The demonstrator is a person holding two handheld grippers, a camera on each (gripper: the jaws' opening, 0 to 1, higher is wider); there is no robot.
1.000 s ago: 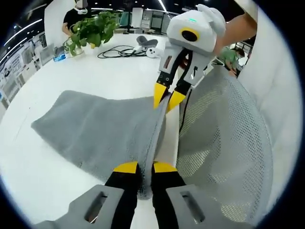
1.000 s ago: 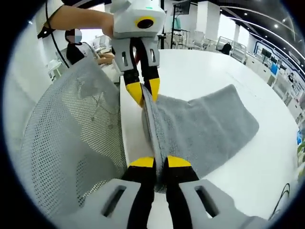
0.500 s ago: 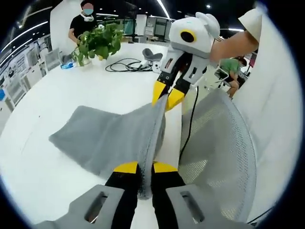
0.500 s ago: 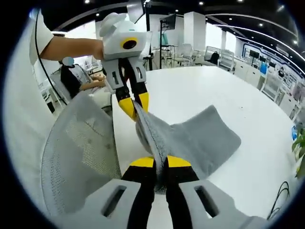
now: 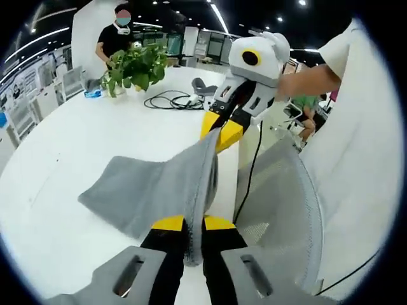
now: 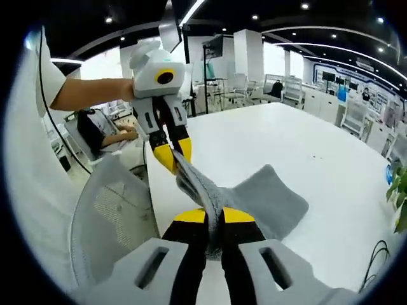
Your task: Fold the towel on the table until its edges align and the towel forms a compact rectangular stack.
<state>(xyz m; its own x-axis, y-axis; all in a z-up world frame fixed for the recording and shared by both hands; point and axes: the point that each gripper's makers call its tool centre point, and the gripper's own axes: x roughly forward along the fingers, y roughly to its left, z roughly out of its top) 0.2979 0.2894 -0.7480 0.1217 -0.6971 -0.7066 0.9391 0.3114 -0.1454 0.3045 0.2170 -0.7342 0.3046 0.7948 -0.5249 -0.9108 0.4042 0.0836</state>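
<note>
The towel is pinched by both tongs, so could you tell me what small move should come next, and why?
Probably carry both tongs forward over the table: the towel edge is raised while its far part lies flat, so this lays one half over the other.

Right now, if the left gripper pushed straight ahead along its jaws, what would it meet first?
The towel it already clamps, stretched ahead along its line. Beyond that, probably the right gripper holding the far corner, though depth is hard to judge.

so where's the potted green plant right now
In the left gripper view the potted green plant stands at the far upper left of the white table, beside a coiled black cable, beyond the grey towel.
</note>
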